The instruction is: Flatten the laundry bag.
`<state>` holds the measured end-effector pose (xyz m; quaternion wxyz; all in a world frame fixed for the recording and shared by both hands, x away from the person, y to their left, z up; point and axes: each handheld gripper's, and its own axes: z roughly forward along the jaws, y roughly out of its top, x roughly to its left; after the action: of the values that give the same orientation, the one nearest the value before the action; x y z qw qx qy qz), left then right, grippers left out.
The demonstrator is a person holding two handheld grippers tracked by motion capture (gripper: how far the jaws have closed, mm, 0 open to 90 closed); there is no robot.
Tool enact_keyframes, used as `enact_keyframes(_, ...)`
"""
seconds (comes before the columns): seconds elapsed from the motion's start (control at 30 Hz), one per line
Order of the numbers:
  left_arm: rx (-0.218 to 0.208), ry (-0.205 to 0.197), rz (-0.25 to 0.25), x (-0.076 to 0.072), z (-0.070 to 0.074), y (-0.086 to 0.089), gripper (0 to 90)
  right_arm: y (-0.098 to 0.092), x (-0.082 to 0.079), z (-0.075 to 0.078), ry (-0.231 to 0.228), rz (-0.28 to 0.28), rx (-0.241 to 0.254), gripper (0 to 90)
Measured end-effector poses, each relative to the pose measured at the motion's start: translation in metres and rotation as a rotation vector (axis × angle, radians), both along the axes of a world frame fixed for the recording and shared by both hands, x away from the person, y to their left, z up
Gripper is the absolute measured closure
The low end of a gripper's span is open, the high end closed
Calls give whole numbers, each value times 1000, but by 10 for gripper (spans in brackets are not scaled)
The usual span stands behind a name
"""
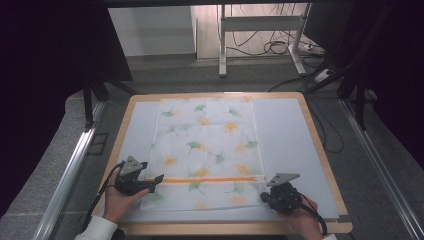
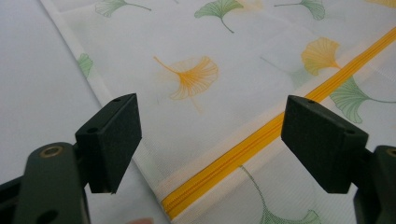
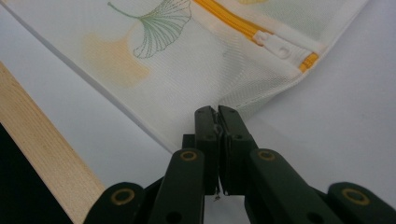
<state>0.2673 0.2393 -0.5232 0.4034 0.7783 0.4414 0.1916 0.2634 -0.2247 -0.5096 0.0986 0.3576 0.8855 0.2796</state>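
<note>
A white mesh bag (image 1: 207, 145) printed with green and orange ginkgo leaves lies flat on a white mat (image 1: 285, 130). An orange zipper (image 1: 210, 179) runs across its near part. My left gripper (image 1: 156, 182) sits at the zipper's left end; in the left gripper view it (image 2: 212, 135) stands open, its jaws wide apart over the bag (image 2: 210, 56) and the zipper (image 2: 261, 135). My right gripper (image 1: 263, 196) is at the bag's near right corner. In the right gripper view it (image 3: 217, 112) is shut on the edge of the bag (image 3: 154, 70), just below the zipper pull (image 3: 275, 44).
The mat covers a wooden table whose rim (image 1: 320, 145) shows on all sides; the near rim (image 3: 42, 140) lies close to my right gripper. Grey floor, metal rails and a desk frame (image 1: 222, 45) with cables lie beyond the table.
</note>
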Motion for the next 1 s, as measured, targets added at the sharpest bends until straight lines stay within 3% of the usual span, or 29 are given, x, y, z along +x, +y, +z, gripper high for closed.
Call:
enact_keyframes(0.17, -3, -3, 2, -1, 1, 0, 199, -5, -3, 2, 18, -5, 32, 872)
enact_keyframes(0.5, -2, -4, 1, -1, 1, 1, 199, -16, -28, 2, 28, -10, 73, 868)
enact_keyframes(0.67, -1, -4, 1, -1, 1, 1, 199, -16, -26, 0, 37, 2, 67, 852)
enact_keyframes(0.73, -2, -5, 2, -1, 1, 1, 199, -16, -25, 1, 36, 9, 73, 763)
enact_keyframes(0.8, -1, -5, 2, -1, 1, 1, 198, -17, -26, 3, 20, 17, 89, 595)
enact_keyframes(0.87, -1, -9, 5, -1, 1, 0, 196, -19, -25, 7, -9, 2, 121, 523)
enact_keyframes(1.0, -1, -29, 16, -3, 2, -1, 178, -24, -16, 14, -47, -30, 190, 472)
